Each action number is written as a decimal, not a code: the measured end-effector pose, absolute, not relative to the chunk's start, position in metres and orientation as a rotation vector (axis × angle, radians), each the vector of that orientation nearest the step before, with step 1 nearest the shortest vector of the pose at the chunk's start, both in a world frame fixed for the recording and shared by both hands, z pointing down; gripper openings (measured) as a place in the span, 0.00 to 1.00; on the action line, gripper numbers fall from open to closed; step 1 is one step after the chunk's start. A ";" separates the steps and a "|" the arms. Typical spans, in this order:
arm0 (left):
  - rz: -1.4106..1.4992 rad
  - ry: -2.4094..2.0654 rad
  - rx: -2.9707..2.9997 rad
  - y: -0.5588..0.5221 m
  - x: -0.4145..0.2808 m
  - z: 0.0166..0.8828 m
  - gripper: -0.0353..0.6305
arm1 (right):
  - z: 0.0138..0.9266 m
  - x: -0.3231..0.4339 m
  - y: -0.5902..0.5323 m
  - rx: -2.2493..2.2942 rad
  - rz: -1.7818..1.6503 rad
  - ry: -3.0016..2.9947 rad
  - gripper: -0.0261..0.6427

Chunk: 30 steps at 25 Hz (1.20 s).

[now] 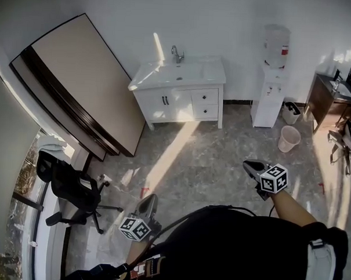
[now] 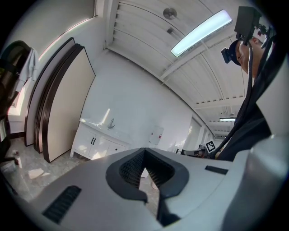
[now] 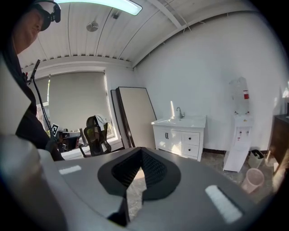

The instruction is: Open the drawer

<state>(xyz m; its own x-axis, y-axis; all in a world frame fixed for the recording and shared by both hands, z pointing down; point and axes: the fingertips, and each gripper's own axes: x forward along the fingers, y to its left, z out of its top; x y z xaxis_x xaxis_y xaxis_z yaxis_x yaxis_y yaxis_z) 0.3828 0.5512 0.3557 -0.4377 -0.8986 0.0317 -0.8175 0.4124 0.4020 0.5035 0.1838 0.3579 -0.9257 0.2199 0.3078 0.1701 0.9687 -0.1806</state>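
A white vanity cabinet [image 1: 180,99] with a sink and tap stands against the far wall. Its two drawers [image 1: 205,104] sit one above the other on its right side, both closed, with double doors to their left. The cabinet [image 2: 97,144] appears small and distant in the left gripper view, and the cabinet [image 3: 180,137] shows its drawers [image 3: 191,144] in the right gripper view. My left gripper [image 1: 151,198] [image 2: 143,151] and right gripper [image 1: 248,164] [image 3: 141,150] are both shut with nothing in them, held over the marbled floor well short of the cabinet.
Large boards [image 1: 79,80] lean on the left wall. A black office chair [image 1: 69,187] stands near the window at left. A water dispenser [image 1: 271,77], a pale bin [image 1: 289,138] and a dark desk [image 1: 331,100] stand to the cabinet's right.
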 end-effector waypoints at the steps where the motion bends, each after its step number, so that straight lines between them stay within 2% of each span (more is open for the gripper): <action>1: -0.489 -2.429 1.499 0.553 0.376 0.356 0.04 | 0.359 0.495 0.187 -0.295 0.212 -2.782 0.04; 11: -0.487 -2.438 1.432 0.520 0.317 0.374 0.04 | 0.380 0.419 0.149 -0.353 0.235 -2.746 0.04; 21: -0.518 -2.538 1.360 0.403 0.245 0.346 0.04 | 0.362 0.327 0.029 -0.464 0.196 -2.749 0.04; 30: -0.524 -2.561 1.331 0.308 0.211 0.339 0.04 | 0.368 0.274 -0.064 -0.513 0.213 -2.748 0.04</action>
